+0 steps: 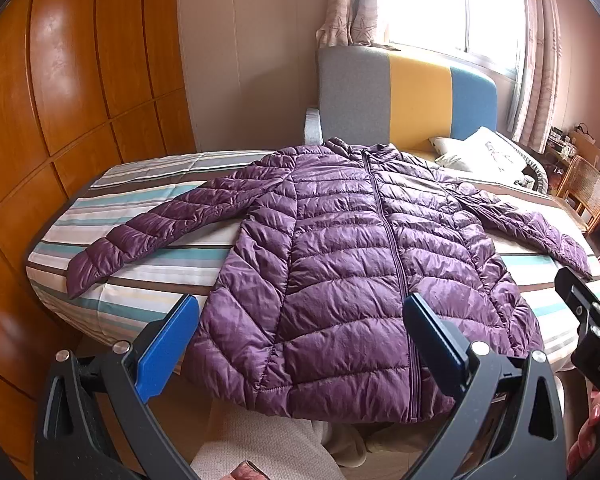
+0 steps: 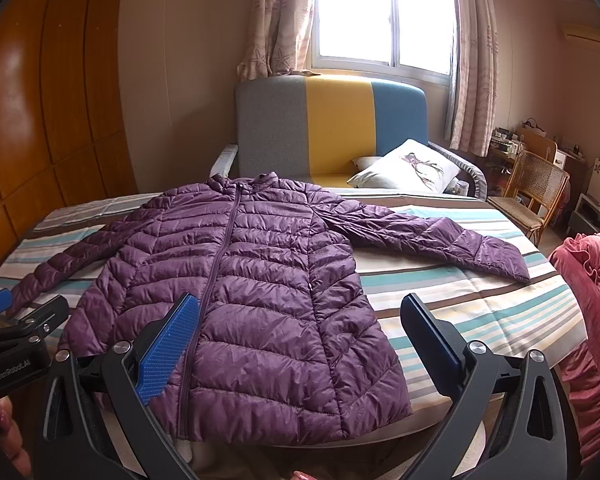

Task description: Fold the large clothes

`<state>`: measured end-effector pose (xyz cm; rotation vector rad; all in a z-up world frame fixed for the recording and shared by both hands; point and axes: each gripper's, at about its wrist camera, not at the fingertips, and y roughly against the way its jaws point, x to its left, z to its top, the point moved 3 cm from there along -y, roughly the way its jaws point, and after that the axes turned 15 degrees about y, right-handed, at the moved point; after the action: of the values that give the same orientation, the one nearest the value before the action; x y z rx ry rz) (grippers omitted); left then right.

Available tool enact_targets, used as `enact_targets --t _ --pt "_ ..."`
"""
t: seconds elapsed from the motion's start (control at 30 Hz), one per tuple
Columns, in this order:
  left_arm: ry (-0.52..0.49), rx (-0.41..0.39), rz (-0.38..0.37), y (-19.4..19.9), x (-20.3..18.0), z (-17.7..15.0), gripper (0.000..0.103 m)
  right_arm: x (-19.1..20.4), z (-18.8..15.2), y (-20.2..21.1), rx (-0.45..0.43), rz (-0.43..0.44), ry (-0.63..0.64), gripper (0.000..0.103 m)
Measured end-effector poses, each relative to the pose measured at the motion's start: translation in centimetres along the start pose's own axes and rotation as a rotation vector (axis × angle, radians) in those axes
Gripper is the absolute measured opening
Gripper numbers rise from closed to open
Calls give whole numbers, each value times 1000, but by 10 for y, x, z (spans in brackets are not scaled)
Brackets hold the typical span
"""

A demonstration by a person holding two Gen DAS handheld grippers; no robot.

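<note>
**A:** Start from the left for me. What have I got?

**B:** The wardrobe (image 1: 80, 80) runs down the left wall. Then the bed (image 1: 148, 280), with the jacket (image 1: 332, 272) spread flat across it, front up and zipped, collar toward the window and hem hanging a little over the near edge. I'd say it lies that way so both sleeves and the hem can be reached from where I stand.

**A:** Sleeves?

**B:** Both out to the sides. The left sleeve (image 1: 140, 236) angles down toward the near corner, the right sleeve (image 2: 440, 240) stretches off across the stripes. Nothing is folded yet, as I judge it.

**A:** And the claws?

**B:** My left gripper (image 1: 300, 340) is spread wide and holds nothing; it hovers over the hem, left of the zip. My right gripper (image 2: 300, 340) is just as wide, also empty, over the hem's right half. I keep them side by side and back from the cloth so each can take its own side.

**A:** Anything further right?

**B:** A pillow (image 2: 408, 168) by the headboard, a chair (image 2: 532, 192), and a pink blanket (image 2: 588, 320) at the edge, apart from the jacket.
</note>
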<state>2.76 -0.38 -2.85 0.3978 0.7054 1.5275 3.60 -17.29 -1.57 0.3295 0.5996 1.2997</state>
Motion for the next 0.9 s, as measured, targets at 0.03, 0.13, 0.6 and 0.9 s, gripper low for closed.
enact_targets --t 0.03,0.13,0.6,0.9 --pt "-1 0 2 0 0 0 101 -1 0 0 0 -1 -4 100" --pt "3 2 5 -1 1 0 101 -2 -1 0 2 3 -11 100" --pt "-7 13 7 -5 0 -2 101 -2 -1 -3 9 -1 -8 100" --pt "-20 41 4 -13 -4 -5 101 -9 -1 -9 13 -4 -19 100"
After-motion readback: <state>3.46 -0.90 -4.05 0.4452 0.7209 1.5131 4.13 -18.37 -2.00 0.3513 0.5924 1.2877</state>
